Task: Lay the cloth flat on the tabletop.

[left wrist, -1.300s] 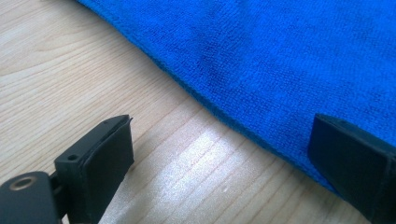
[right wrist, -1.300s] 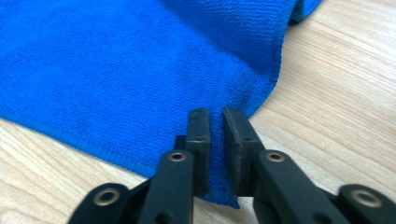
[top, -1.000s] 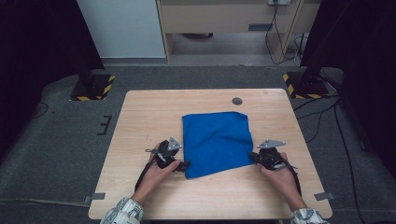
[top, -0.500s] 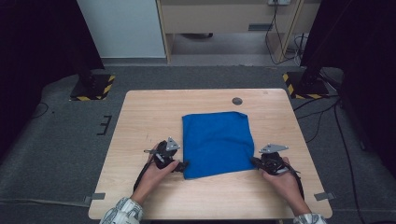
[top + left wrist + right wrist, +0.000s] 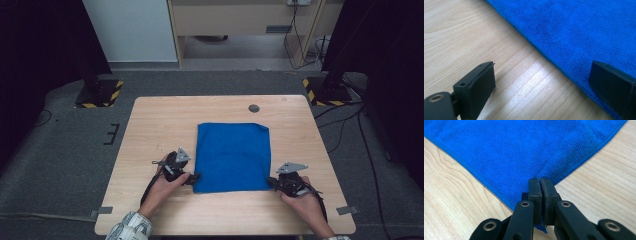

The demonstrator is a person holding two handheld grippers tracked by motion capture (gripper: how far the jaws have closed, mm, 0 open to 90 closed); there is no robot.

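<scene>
The blue cloth (image 5: 232, 157) lies flat in the middle of the wooden table (image 5: 150, 125). Your right gripper (image 5: 540, 182) has its jaws clamped on the cloth's near right corner. Your left gripper (image 5: 544, 82) stands wide open, straddling the cloth's left edge near its near corner without pinching it.

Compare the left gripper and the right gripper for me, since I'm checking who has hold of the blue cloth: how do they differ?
The left gripper has its jaws wide apart, one over bare wood, the other over the hem of the blue microfibre cloth; the right gripper is pinched shut on the cloth's corner. The left one sits at the near left corner, the right one at the near right corner. Both are black and lie low on the light wooden table.
</scene>
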